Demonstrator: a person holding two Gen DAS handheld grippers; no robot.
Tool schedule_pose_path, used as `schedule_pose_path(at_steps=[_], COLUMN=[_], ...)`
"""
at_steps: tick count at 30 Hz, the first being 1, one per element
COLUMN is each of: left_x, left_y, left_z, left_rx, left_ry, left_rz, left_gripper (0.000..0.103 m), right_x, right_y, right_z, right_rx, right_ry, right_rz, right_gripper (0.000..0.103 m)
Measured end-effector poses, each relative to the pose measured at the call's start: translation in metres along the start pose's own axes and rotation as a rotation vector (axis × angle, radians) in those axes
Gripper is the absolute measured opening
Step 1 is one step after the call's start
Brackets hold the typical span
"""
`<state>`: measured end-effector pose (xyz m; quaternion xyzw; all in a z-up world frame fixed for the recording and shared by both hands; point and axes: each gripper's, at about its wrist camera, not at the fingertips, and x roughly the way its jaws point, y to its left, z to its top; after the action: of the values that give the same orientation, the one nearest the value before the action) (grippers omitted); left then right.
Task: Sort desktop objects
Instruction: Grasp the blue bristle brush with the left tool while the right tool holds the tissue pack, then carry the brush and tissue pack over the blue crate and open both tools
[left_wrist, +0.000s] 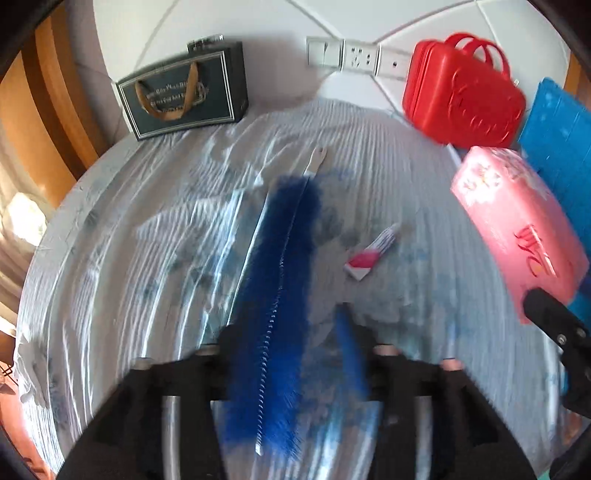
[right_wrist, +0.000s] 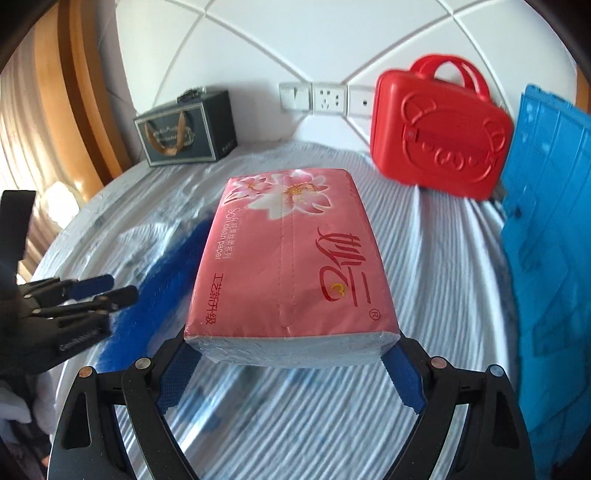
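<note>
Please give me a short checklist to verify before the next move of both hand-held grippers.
1. Right hand-held gripper closed on tissue pack: ok.
2. Tissue pack lifted off the cloth: ok, cloth shows beneath it.
3. Left hand-held gripper closed on blue brush: ok.
4. Left grip firm: cannot tell, blurred.
5. Small tube clear of both grippers: ok.
6. Blue crate has room inside: cannot tell.

We found a domestic room, likely a bedroom: white padded wall panel (right_wrist: 295, 44) with switch and socket plates (right_wrist: 325, 98), wooden trim (right_wrist: 74, 110), curtain (right_wrist: 22, 129), and a table (right_wrist: 443, 258) under striped cloth and clear plastic.
</note>
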<state>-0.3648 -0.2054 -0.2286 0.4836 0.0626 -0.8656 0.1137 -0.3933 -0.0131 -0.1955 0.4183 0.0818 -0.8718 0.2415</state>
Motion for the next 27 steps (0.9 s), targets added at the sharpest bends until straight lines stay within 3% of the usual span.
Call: schedule_pose_path(at_steps=[4,14,15,18,21,27], left_x=[0.027,0.109,0.110,0.105,0.091,0.019], left_y=[0.008,0.007,0.011,0.016,0.023,0.035], left_z=[0.007,0.015,0.014,0.012,0.010,0.007], left_rx=[0.030,0.111,0.087,0.067,0.053,0.035], left_ry=[-0.007,0.110,0.084,0.060,0.027,-0.082], left_rz=[0.018,-0.050,-0.078,-0.109,-0.124,-0.148], left_gripper=[0.057,0.058,0.052,0.015,0.015,0.015], right_x=[0.018,0.065,0.069,0.079,0.077,0.041], right_y=[0.002,0.013,0.015,0.021,0.028,0.048], right_z=[-0.013,-0.010,-0.009,-0.005,-0.004,0.005], right_rx=[0.016,0.054,0.056,0.065,0.073,0.064], right_ry=[0.038,0.074,0.074,0.073,0.057,-0.022], right_rz=[-0.026,-0.097,-0.100,-0.112,-0.110,-0.104], right_gripper=[0.090,0.090,0.090,0.090,0.090,0.090])
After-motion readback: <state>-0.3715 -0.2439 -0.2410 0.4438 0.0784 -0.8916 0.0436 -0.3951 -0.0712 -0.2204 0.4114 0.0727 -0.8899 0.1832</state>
